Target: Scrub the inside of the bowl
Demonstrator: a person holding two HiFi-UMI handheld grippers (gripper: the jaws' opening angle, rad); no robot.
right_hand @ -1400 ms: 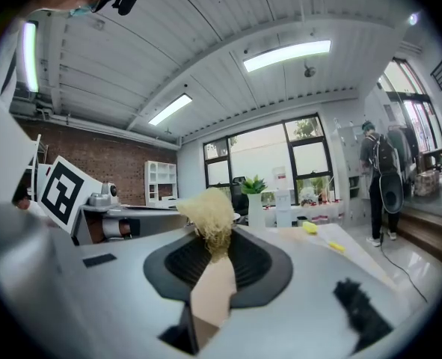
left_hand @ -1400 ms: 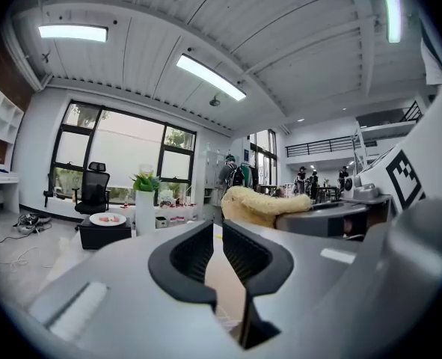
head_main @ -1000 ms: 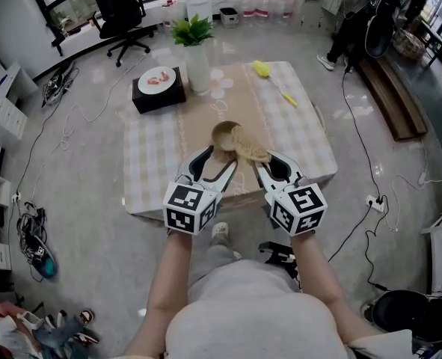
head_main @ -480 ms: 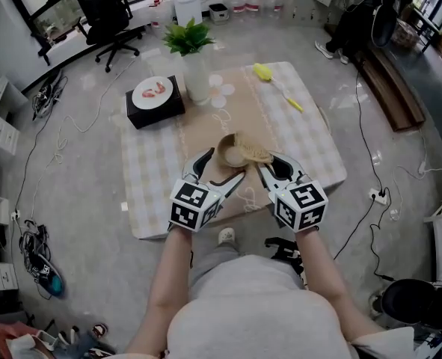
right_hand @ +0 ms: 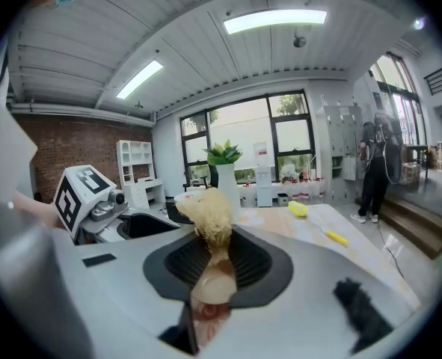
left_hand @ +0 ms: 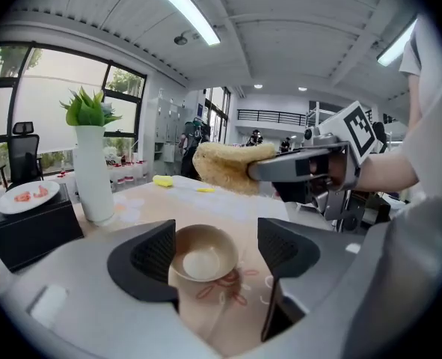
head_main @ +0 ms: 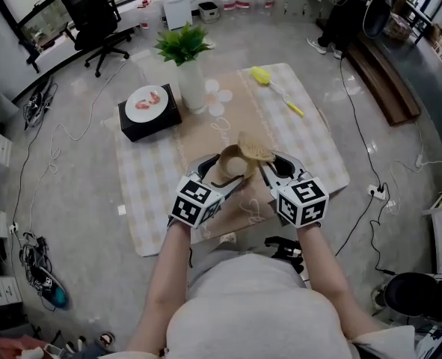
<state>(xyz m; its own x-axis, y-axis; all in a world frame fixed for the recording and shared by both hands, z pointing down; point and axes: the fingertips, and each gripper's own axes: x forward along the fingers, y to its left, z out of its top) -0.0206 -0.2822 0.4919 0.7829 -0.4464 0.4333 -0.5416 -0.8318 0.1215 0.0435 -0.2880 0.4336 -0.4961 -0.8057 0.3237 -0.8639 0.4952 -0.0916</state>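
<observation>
A tan bowl (head_main: pixel 232 164) stands on the beige table runner (head_main: pixel 228 118). In the left gripper view the bowl (left_hand: pixel 203 251) lies between the jaws of my left gripper (left_hand: pixel 217 249), its rim against the left pad and a gap at the right pad. Those jaws are closing. In the head view my left gripper (head_main: pixel 221 169) comes at the bowl from the near left. My right gripper (head_main: pixel 270 163) is shut on a straw-coloured loofah scrubber (head_main: pixel 254 149), held just above the bowl's right rim. The scrubber (right_hand: pixel 206 212) sticks up from the right gripper (right_hand: pixel 215 256).
A white vase with a green plant (head_main: pixel 190 81) and a black box with a white plate (head_main: pixel 147 107) stand at the far left of the checked table (head_main: pixel 149 170). A yellow brush (head_main: pixel 274 83) lies far right. Cables cross the floor; a person (right_hand: pixel 375 167) stands far right.
The left gripper has moved in so that the bowl lies between its jaws. The scrubber has come from the bowl's inside up to its right rim. The head view has shifted.
</observation>
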